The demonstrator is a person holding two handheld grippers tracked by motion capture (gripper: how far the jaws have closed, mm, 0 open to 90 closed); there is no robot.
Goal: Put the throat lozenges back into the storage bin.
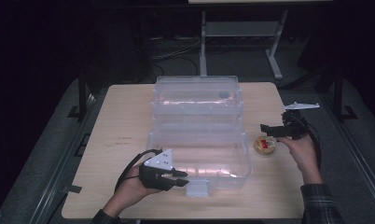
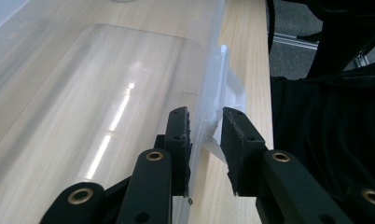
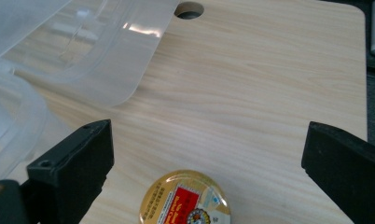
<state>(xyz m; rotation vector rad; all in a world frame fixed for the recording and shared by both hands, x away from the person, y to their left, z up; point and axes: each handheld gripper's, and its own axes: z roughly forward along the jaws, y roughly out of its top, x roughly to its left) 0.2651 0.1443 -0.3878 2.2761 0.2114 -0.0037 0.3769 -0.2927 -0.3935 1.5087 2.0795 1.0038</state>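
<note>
A large clear plastic box (image 1: 199,135) stands open in the middle of the wooden table (image 1: 120,121), its lid tipped back. My left gripper (image 1: 181,178) is at the box's near front wall beside the latch tab (image 1: 197,188). In the left gripper view the jaws (image 2: 205,121) straddle that wall's rim (image 2: 209,70) and are shut on it. A small round tin (image 1: 265,144) with a gold lid and red label lies to the right of the box. My right gripper (image 1: 269,129) hovers just above the tin (image 3: 185,200), jaws (image 3: 209,140) wide open with nothing between them.
The box's clear lid (image 3: 83,56) reaches into the left of the right gripper view, and a round hole (image 3: 189,9) in the tabletop sits beyond it. Bare wood lies left of the box. Dark floor, cables and a metal stand (image 1: 204,37) lie past the far edge.
</note>
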